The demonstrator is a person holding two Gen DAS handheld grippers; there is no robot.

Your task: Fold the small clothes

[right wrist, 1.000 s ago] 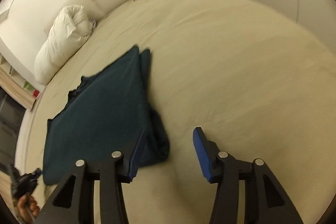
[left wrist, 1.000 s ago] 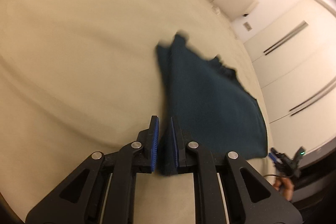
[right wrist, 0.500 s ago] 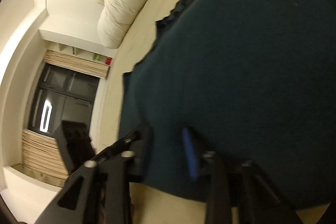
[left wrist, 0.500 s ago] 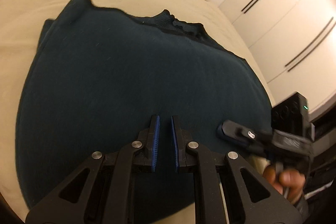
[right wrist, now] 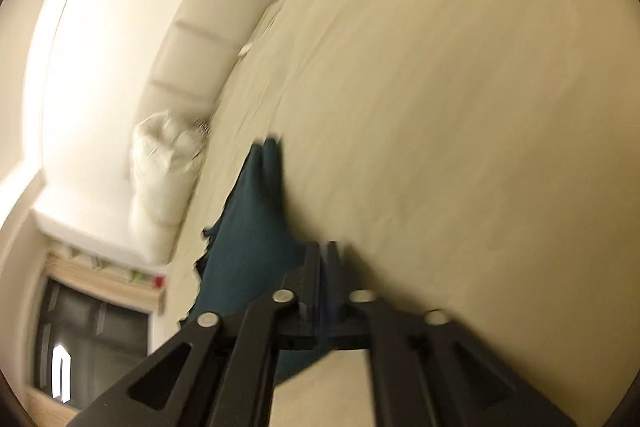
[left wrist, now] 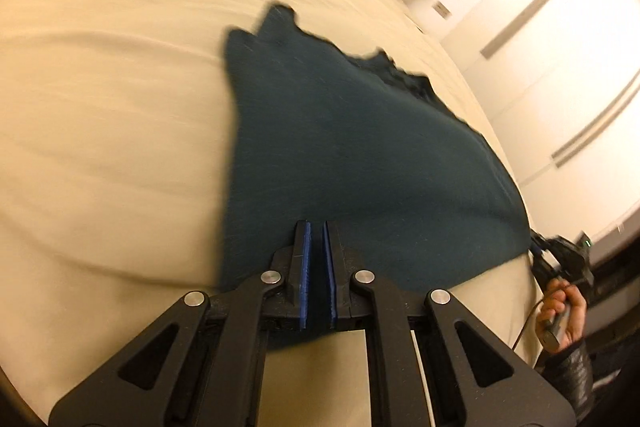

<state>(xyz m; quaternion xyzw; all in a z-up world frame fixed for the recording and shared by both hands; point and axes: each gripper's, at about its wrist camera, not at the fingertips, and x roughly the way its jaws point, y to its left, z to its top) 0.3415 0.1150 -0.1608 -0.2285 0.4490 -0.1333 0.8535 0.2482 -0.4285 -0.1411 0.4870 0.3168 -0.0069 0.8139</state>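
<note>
Right claw (right wrist: 325, 267) has closed — apparently on the blurred garment (left wrist: 360, 163); left claw (left wrist: 316, 267) grips its hem.

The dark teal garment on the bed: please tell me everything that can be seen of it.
The dark teal garment looks like soft knit cloth in one plain colour. It lies mostly flat on the cream bed, with a jagged, darker far edge. Its near hem sits between the nearly closed left tongs, which seem to pinch it. In the blurred right wrist view it shows as a narrow strip, its near corner at the closed right tongs.
</note>
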